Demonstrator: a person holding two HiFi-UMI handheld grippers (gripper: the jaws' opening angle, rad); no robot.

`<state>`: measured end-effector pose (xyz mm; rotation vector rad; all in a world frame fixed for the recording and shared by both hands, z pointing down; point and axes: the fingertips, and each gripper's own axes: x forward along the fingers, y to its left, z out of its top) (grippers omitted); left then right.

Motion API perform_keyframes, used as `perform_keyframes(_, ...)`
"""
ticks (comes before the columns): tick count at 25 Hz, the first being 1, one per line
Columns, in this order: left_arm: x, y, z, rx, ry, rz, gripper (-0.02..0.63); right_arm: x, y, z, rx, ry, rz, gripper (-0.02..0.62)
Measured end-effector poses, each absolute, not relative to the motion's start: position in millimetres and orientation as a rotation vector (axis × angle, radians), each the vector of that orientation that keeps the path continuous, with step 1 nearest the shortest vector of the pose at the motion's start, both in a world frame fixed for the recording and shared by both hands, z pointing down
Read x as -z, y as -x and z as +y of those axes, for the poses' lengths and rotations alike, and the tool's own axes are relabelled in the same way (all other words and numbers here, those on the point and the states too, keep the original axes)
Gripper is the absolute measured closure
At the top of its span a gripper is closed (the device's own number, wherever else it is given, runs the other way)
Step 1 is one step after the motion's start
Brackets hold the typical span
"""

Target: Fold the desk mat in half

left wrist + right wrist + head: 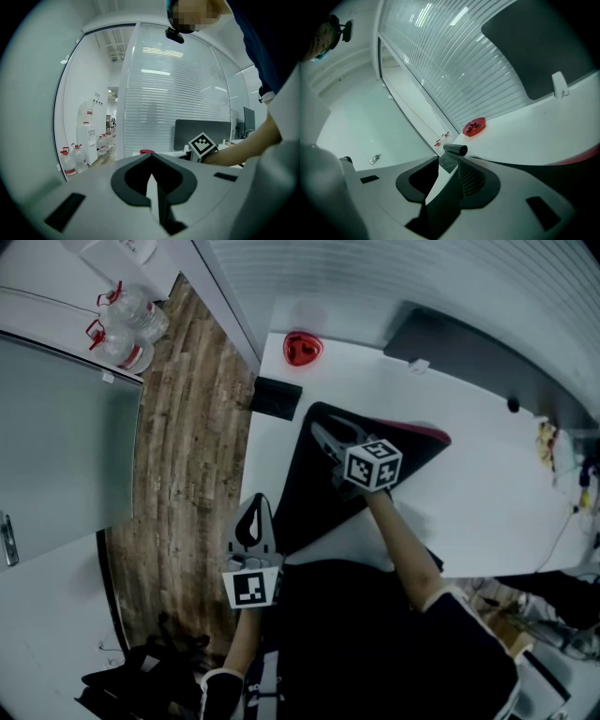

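Observation:
The black desk mat point(314, 488) lies on the white desk point(487, 484), one part turned over so that a red underside edge point(427, 434) shows. My right gripper point(322, 435) reaches over the mat near its far left corner. In the right gripper view a curled black edge of the mat point(454, 151) sits between the tips of the right gripper point(452, 159), whose jaws stand apart and do not press on it. My left gripper point(255, 514) hovers at the desk's near left edge beside the mat, shut with nothing in it, its fingers point(157, 197) meeting.
A red dish point(302, 348) and a small black block point(277, 397) sit at the desk's far left. A dark panel point(469, 357) runs along the back. Cables point(553, 446) lie at the right. Water bottles point(127, 324) stand on the wooden floor.

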<state>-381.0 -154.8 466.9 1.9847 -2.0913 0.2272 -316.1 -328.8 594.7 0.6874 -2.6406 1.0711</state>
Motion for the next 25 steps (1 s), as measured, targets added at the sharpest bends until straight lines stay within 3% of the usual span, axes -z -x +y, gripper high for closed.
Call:
perform_keyframes(14, -464, 382, -151, -0.218, -1.998, -2.104, 0.604, -598, 316, -326, -1.009, -0.699, -2.640, 0.472)
perform_keyframes(25, -461, 379, -150, -0.219, -2.029, -2.092, 0.604, -583, 309, -330, -0.879, -0.772, -2.676, 0.585)
